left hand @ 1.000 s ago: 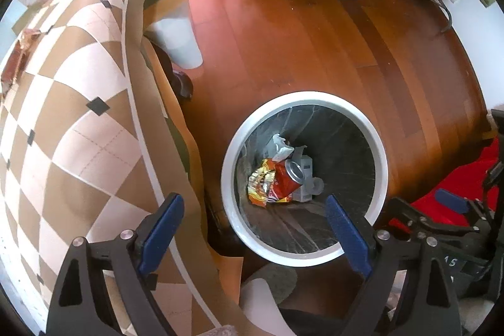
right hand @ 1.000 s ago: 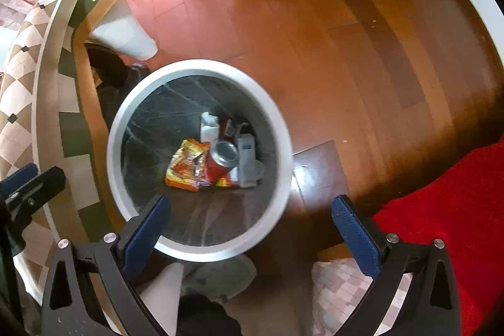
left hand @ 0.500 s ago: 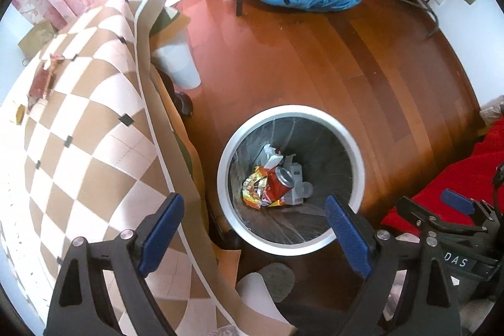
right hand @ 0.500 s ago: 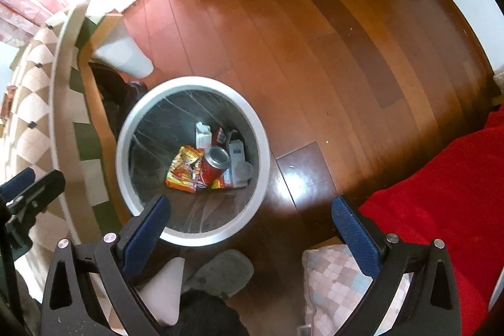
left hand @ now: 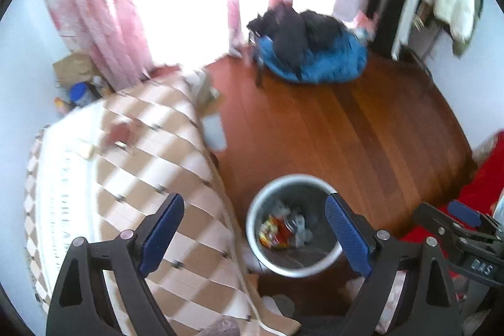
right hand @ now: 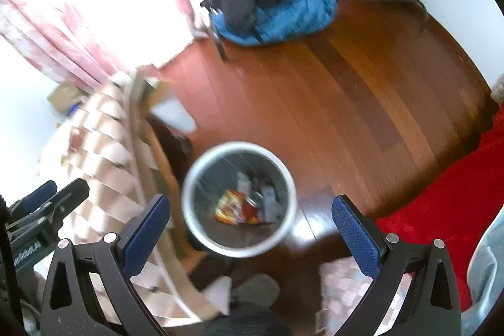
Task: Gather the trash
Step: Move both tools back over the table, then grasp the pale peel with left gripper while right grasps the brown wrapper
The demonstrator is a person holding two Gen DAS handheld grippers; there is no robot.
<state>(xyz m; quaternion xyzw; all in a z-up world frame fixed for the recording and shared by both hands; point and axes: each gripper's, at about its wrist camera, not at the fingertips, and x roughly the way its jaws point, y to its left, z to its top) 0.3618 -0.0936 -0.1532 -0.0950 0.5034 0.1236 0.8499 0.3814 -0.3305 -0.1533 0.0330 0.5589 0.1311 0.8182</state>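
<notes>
A round white-rimmed trash bin (left hand: 256,254) stands on the wooden floor beside the table; it also shows in the right wrist view (right hand: 189,210). Inside lie a red can (left hand: 285,227), an orange snack wrapper (right hand: 228,207) and some white packaging. My left gripper (left hand: 255,229) is open and empty, high above the bin. My right gripper (right hand: 249,224) is open and empty, also high above it. On the checkered tablecloth (left hand: 151,178) lie a reddish-brown wrapper (left hand: 121,133) and a small pale scrap (left hand: 86,150). The frames are blurred.
A blue and black pile of clothes (left hand: 308,52) lies on a chair at the back. Pink curtains (left hand: 94,21) hang by the bright window. A red blanket (right hand: 441,203) lies at the right. A white bag (left hand: 214,131) sits under the table edge. Jars (left hand: 78,93) stand behind the table.
Both grippers have risen and pulled back from the bin, which looks much smaller now. The views tilted up, showing the window and curtains. Both stay open and empty.
</notes>
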